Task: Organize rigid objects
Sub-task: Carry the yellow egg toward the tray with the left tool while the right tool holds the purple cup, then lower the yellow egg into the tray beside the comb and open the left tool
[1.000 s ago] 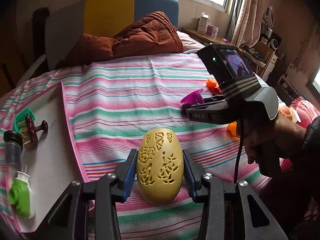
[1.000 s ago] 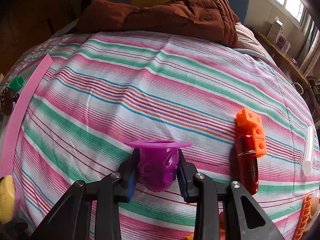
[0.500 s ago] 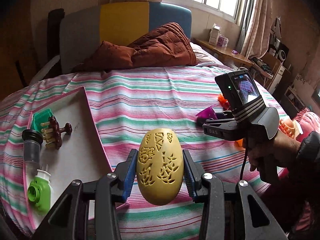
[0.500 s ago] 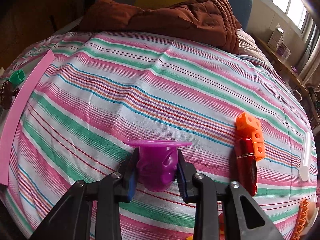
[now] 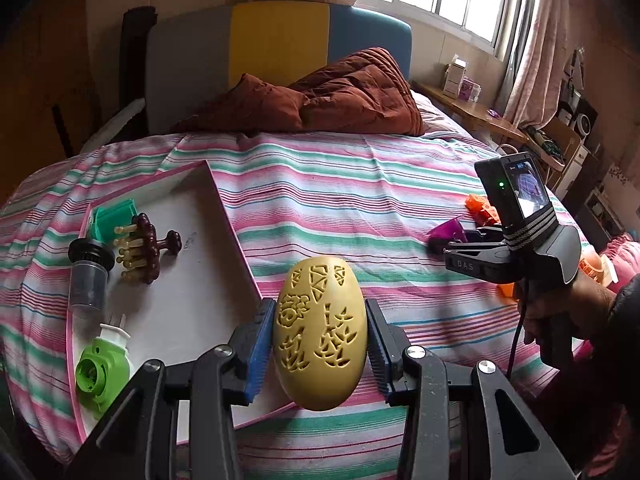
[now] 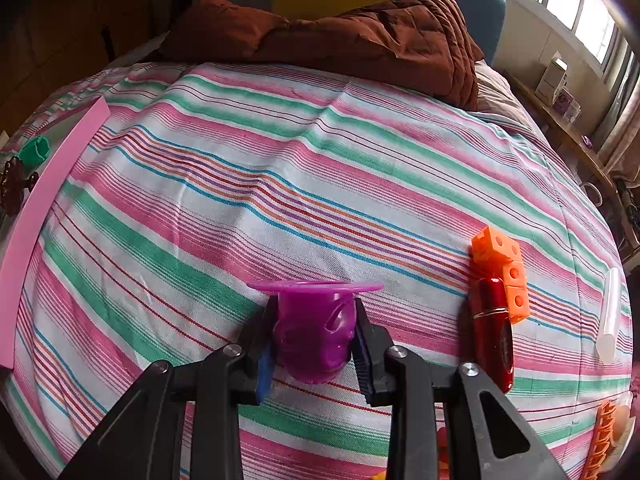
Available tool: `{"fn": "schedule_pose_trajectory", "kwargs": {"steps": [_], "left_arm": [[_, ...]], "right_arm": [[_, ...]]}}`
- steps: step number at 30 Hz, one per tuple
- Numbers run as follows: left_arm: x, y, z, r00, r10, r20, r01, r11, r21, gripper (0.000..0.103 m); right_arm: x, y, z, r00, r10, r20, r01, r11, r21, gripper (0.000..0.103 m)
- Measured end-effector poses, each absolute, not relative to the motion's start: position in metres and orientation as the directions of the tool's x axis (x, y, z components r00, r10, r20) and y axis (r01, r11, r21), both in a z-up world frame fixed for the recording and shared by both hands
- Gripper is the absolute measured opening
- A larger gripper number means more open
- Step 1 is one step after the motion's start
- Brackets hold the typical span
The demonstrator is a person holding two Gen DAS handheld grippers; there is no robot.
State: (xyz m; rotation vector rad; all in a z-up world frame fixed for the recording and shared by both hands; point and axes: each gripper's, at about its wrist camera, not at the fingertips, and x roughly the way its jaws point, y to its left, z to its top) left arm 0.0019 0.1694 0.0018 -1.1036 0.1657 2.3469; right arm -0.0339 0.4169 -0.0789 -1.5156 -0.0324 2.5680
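1. The pink-rimmed tray [image 5: 236,236] on the striped bedspread [image 5: 360,200] is the landmark. Inside it lie a green plug-in device [image 5: 105,374] at the near end, a dark-capped vial [image 5: 86,276] beyond it, then a brown massager [image 5: 146,250] and a teal block [image 5: 114,216] at the far end.
2. The left gripper [image 5: 320,338] is closed on a yellow carved egg [image 5: 320,334], held upright with its long axis pointing away from the camera. It hangs just right of the tray's near right edge, so the tray's bare floor lies to its left and slightly ahead.
3. The right gripper [image 6: 314,338] clamps a purple flanged cup [image 6: 314,320], rim up, well to the right of the tray.
4. Farther right, orange cubes [image 6: 502,264], touching a red glossy case [image 6: 492,328], and a white tube [image 6: 610,316] wait on the bedspread.
5. The left hand is much nearer the tray; I judge the egg goes in first, with a short leftward shift.
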Motion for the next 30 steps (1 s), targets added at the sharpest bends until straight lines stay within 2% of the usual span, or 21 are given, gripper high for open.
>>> {"fn": "schedule_pose_trajectory", "kwargs": {"steps": [22, 26, 30], "left_arm": [[-0.022, 0.130, -0.013, -0.541, 0.339, -0.770, -0.425, -0.900, -0.098, 0.044], [-0.053, 0.110, -0.009, -0.488, 0.389, -0.781, -0.374, -0.902, -0.216, 0.044], [-0.088, 0.093, 0.000, -0.501, 0.381, -0.777, -0.317, -0.916, -0.245, 0.044]], "right_arm": [[-0.034, 0.411, -0.080, -0.474, 0.179, -0.862, -0.108, -0.984, -0.144, 0.031], [-0.034, 0.412, -0.079, -0.473, 0.180, -0.862, -0.108, -0.983, -0.146, 0.031], [-0.035, 0.412, -0.080, -0.472, 0.180, -0.863, -0.105, -0.983, -0.148, 0.031]]}}
